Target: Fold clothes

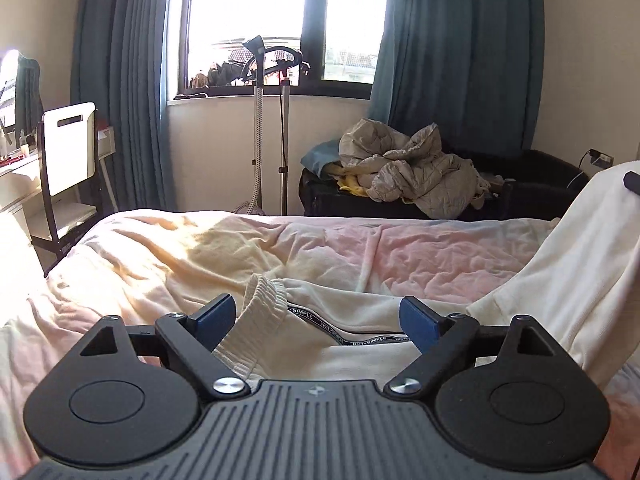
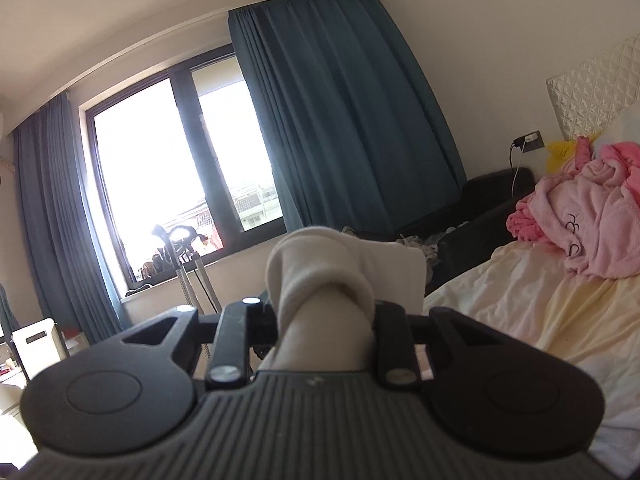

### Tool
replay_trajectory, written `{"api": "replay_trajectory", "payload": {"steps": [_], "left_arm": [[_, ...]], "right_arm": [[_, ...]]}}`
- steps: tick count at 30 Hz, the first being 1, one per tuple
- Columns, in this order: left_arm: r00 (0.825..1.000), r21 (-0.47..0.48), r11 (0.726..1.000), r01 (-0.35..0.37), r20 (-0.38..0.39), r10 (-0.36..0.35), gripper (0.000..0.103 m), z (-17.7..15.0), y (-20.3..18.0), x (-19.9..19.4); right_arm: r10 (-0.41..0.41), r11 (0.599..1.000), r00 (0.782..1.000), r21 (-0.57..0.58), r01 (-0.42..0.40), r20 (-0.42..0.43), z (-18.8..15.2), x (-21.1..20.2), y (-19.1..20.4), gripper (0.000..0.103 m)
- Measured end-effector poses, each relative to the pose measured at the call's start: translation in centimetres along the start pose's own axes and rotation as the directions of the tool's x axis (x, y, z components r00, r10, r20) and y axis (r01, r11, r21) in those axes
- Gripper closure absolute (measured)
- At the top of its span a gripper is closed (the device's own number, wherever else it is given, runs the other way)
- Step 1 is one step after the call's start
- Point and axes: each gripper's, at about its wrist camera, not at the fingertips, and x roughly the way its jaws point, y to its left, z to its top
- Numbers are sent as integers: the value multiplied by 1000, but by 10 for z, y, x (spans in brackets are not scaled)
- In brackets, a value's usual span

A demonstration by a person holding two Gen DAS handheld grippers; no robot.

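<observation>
A cream-white garment (image 1: 320, 344) with a ribbed waistband and a black printed tape lies on the bed. My left gripper (image 1: 316, 320) hovers just over it, wide open, its blue pads on either side of the waistband. The garment's right part (image 1: 580, 264) rises steeply off the bed. In the right wrist view my right gripper (image 2: 326, 320) is shut on a bunched fold of the same cream fabric (image 2: 320, 264) and holds it up in the air above the bed. Its fingertips are hidden by the cloth.
The bed has a rumpled pink and yellow sheet (image 1: 200, 256). A pink robe (image 2: 588, 224) is heaped near the headboard. Beyond the bed stand a garment steamer (image 1: 260, 128), a chair (image 1: 68, 156) and a dark bench with a grey quilt pile (image 1: 416, 168).
</observation>
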Motion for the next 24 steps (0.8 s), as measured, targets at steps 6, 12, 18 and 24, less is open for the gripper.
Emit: {"api": "replay_trajectory", "payload": {"steps": [6, 12, 18, 24], "left_arm": [[995, -149, 989, -17, 98, 32, 9, 6, 71, -27], [991, -315, 949, -9, 123, 50, 9, -6, 136, -29], [995, -427, 904, 22, 96, 21, 9, -21, 170, -21], [997, -401, 916, -2, 75, 35, 9, -23, 168, -21]], "right_arm": [[69, 967, 998, -247, -68, -5, -49, 4, 123, 75], [173, 859, 967, -451, -241, -188, -158, 1, 224, 75], [197, 750, 924, -558, -357, -326, -240, 2, 288, 75], [250, 718, 884, -537, -443, -394, -246, 3, 292, 58]]}}
